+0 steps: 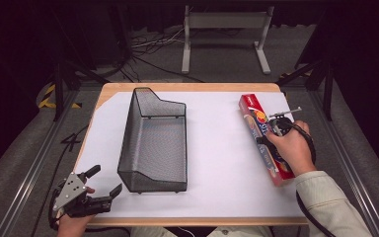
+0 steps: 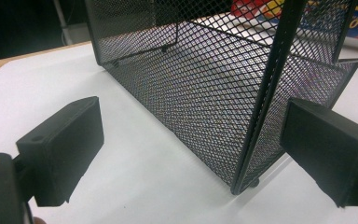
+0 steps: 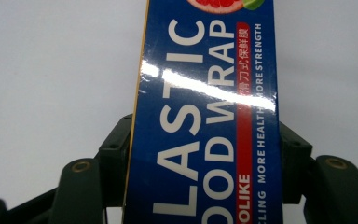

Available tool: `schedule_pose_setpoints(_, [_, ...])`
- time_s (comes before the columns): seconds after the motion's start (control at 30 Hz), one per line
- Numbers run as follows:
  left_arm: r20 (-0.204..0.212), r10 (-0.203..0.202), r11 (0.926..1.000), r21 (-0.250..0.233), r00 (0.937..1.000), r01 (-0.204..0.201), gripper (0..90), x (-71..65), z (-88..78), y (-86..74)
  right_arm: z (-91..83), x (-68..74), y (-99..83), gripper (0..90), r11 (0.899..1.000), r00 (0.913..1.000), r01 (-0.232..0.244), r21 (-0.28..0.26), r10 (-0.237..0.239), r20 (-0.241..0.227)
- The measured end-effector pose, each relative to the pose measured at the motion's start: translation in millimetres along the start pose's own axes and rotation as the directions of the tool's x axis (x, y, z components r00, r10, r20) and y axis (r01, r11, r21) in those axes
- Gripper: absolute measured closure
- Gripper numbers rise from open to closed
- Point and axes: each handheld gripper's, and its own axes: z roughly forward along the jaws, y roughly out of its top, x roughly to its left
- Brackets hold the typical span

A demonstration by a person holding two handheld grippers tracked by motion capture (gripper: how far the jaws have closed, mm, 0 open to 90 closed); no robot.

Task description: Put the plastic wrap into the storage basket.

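Note:
A long blue and red plastic wrap box [image 1: 254,114] lies on the right side of the white sheet, running away from me. My right gripper [image 1: 271,139] sits over its middle; in the right gripper view the two jaws press on both long sides of the box [image 3: 205,116], so my right gripper [image 3: 205,156] is shut on it. A black wire-mesh basket [image 1: 153,143] stands empty left of centre. My left gripper [image 1: 107,179] rests at the table's near left corner, open, jaws wide apart. In the left gripper view the basket's near corner [image 2: 205,93] stands just ahead of my left gripper [image 2: 191,140].
A white sheet [image 1: 222,163] covers most of the wooden table [image 1: 187,87]. Between the basket and the box lies bare sheet. Beyond the far edge are a grey metal stand [image 1: 224,29], cables and dark floor.

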Motion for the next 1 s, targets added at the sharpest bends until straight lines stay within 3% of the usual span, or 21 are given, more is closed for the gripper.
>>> schedule_pose_setpoints(0.63, [-0.006,-0.006,1.0,0.007,1.0,0.006,7.1,-0.1,1.1,0.0,-60.3,22.3,-2.0,39.0,0.997,0.9989,0.013,-0.076,-0.017,-0.043])
schedule_pose_setpoints(0.77, [-0.009,-0.008,0.9999,0.009,0.9999,0.008,7.1,0.3,1.0,0.2,-70.1,31.4,-2.1,39.0,0.996,0.9989,0.022,-0.09,-0.025,-0.04])
schedule_pose_setpoints(1.0, [-0.006,-0.008,0.9999,0.007,1.0,0.008,7.1,0.0,1.2,0.2,-82.7,55.4,1.1,38.9,0.995,0.9939,0.029,-0.098,-0.039,-0.103])
